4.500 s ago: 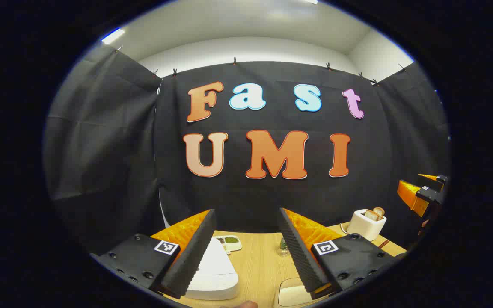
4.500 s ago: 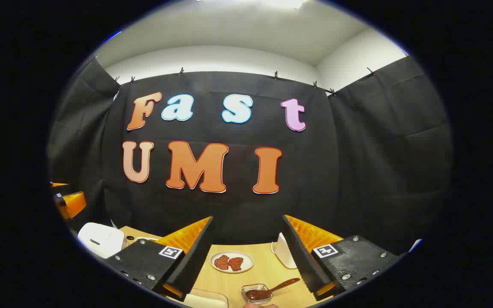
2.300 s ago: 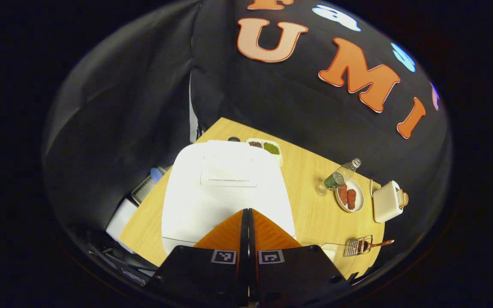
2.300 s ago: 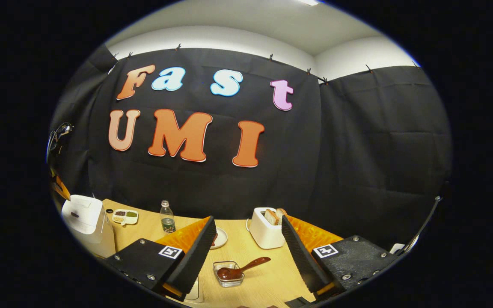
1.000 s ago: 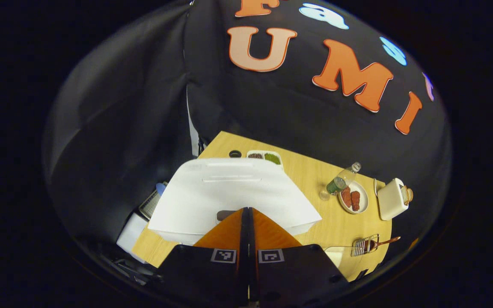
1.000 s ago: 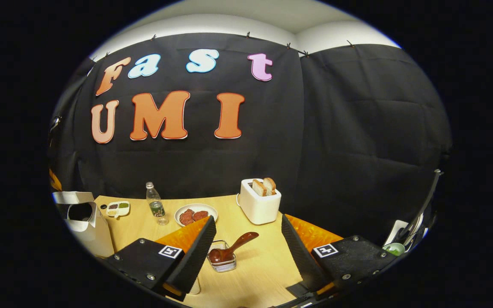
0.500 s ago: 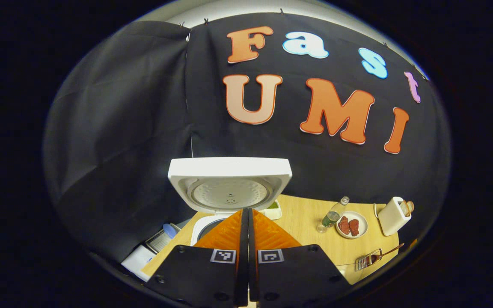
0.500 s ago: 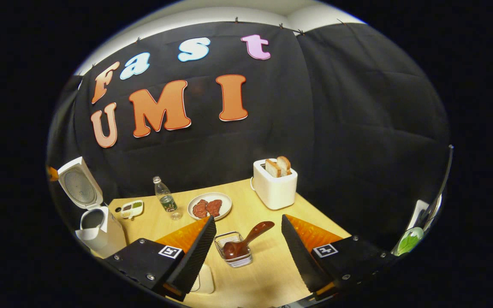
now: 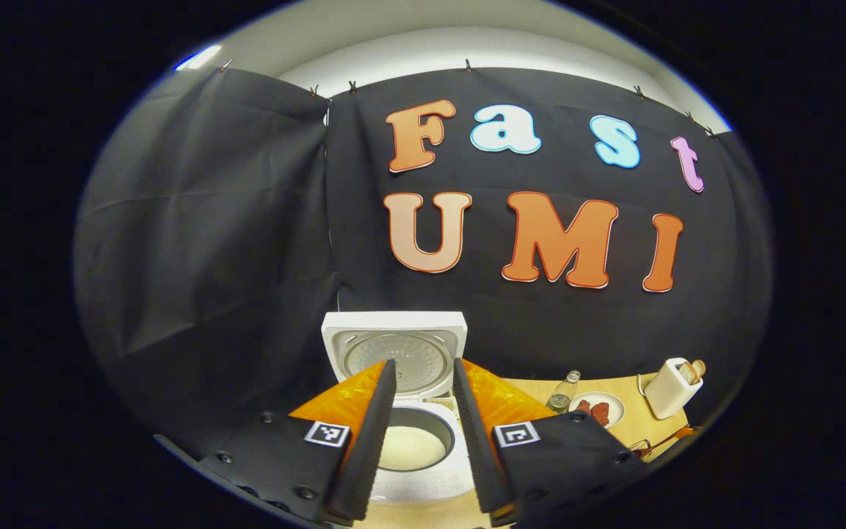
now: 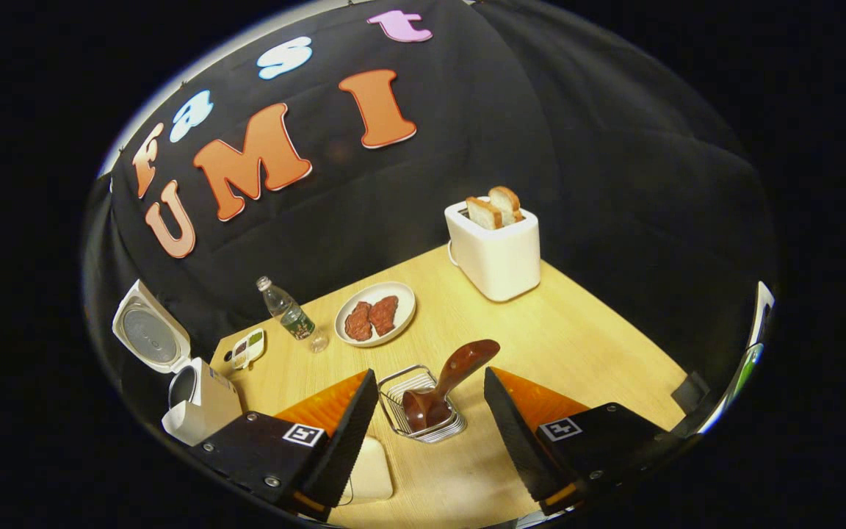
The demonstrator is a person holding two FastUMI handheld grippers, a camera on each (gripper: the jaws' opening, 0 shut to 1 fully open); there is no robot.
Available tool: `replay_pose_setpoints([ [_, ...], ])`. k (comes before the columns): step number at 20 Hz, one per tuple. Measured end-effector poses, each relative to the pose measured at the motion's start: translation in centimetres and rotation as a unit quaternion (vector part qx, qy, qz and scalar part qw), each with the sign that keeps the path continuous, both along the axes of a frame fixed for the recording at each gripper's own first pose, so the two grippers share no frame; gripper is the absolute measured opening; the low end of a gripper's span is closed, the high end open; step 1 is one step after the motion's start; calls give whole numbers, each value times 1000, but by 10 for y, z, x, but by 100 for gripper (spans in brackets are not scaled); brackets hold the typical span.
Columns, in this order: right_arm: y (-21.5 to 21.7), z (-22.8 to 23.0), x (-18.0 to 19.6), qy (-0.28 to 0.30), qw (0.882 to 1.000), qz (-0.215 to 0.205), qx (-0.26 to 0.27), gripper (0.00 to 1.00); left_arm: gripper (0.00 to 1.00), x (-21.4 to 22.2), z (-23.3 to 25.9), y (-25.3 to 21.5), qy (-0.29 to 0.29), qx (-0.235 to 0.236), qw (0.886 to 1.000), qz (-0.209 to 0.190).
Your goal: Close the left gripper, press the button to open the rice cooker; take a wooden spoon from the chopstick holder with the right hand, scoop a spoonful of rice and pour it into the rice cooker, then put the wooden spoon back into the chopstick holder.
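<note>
The white rice cooker (image 9: 423, 477) stands open, its lid (image 9: 393, 345) upright and the inner pot (image 9: 412, 447) pale inside. My left gripper (image 9: 423, 364) hovers just above and before it, open, holding nothing. In the right gripper view the cooker (image 10: 199, 404) sits at the table's far left. The dark wooden spoon (image 10: 452, 375) leans in a wire chopstick holder (image 10: 423, 419), handle up and to the right. My right gripper (image 10: 430, 373) is open above the holder, the spoon between its fingers but untouched. A pale rice container (image 10: 368, 459) lies partly hidden behind the left finger.
On the wooden table (image 10: 577, 338) stand a white toaster (image 10: 496, 250) with two bread slices, a plate (image 10: 375, 316) of meat, a small bottle (image 10: 287, 308) and a little divided tray (image 10: 249, 347). The black cloth wall runs close behind them.
The cooker lid has swung fully upright. My left gripper has drawn back from the cooker and opened. My right gripper has tipped down and closed in over the spoon holder.
</note>
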State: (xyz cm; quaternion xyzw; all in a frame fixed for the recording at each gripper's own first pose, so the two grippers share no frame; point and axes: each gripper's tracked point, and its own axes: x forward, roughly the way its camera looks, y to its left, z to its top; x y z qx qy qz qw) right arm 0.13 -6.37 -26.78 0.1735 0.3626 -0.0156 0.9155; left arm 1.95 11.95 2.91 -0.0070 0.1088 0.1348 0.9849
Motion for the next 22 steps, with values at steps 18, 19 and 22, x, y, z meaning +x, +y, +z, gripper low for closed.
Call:
replay_pose_setpoints([
  [18, 29, -75, 50, 58, 993, 80, 65, 19, 67, -79, -23, -40, 42, 46, 994, 92],
  [19, 28, -76, 52, 54, 993, 82, 64, 17, 67, -78, -29, -45, 47, 48, 994, 88],
  [22, 26, -74, 45, 60, 993, 84, 61, 13, 67, -73, -38, -57, 50, 60, 994, 70],
])
